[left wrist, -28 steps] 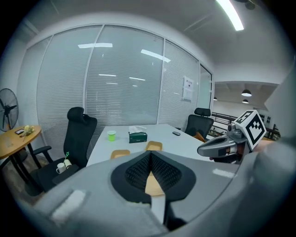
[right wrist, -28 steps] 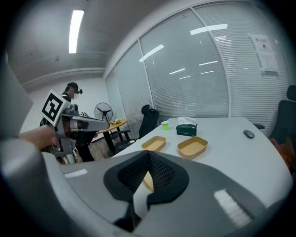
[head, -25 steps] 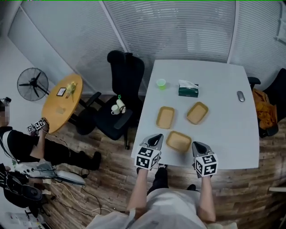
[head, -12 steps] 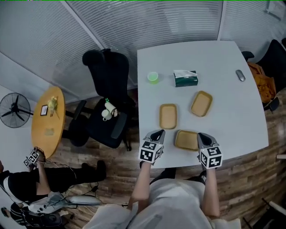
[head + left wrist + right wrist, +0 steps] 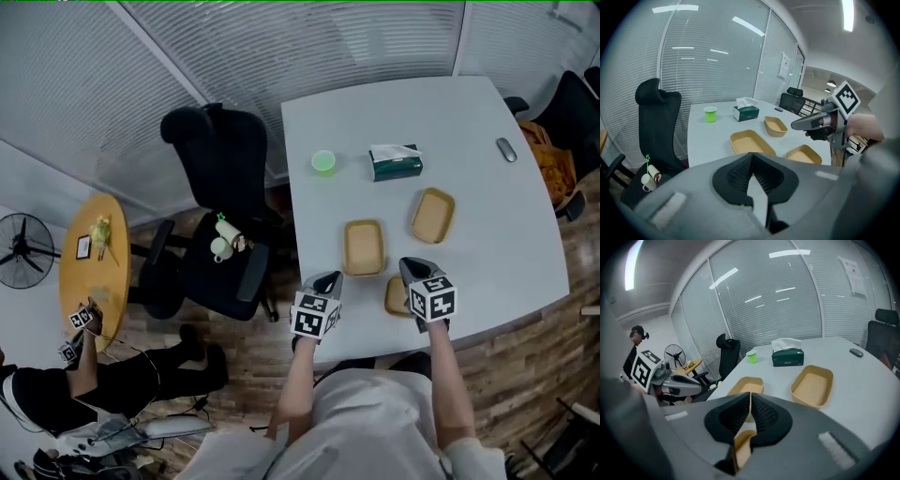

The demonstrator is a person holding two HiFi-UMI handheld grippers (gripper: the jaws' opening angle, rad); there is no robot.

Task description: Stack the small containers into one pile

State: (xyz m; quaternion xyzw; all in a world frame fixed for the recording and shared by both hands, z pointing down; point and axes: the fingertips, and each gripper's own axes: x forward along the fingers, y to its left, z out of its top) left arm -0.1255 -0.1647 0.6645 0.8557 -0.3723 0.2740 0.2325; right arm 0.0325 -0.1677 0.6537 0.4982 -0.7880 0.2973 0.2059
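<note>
Small containers: three tan, shallow, open-topped units lie singly on the white table [image 5: 469,131], none nested in another. All three are empty.

- Near container [image 5: 393,298]: close to the front edge of the table and partly covered in the head view by the right gripper [image 5: 407,263], which is above it.
- Middle container [image 5: 364,247]: just beyond the near container, toward the left.
- Far container [image 5: 432,215]: to the right of the middle one, set at a slight angle.

The right gripper has its jaws pressed together with nothing clamped. The left gripper [image 5: 330,279] is at the front left edge of the table, jaws likewise together and empty.

A green cup [image 5: 324,161] and a tissue box [image 5: 396,163] stand farther back. The cup's contents cannot be made out.
</note>
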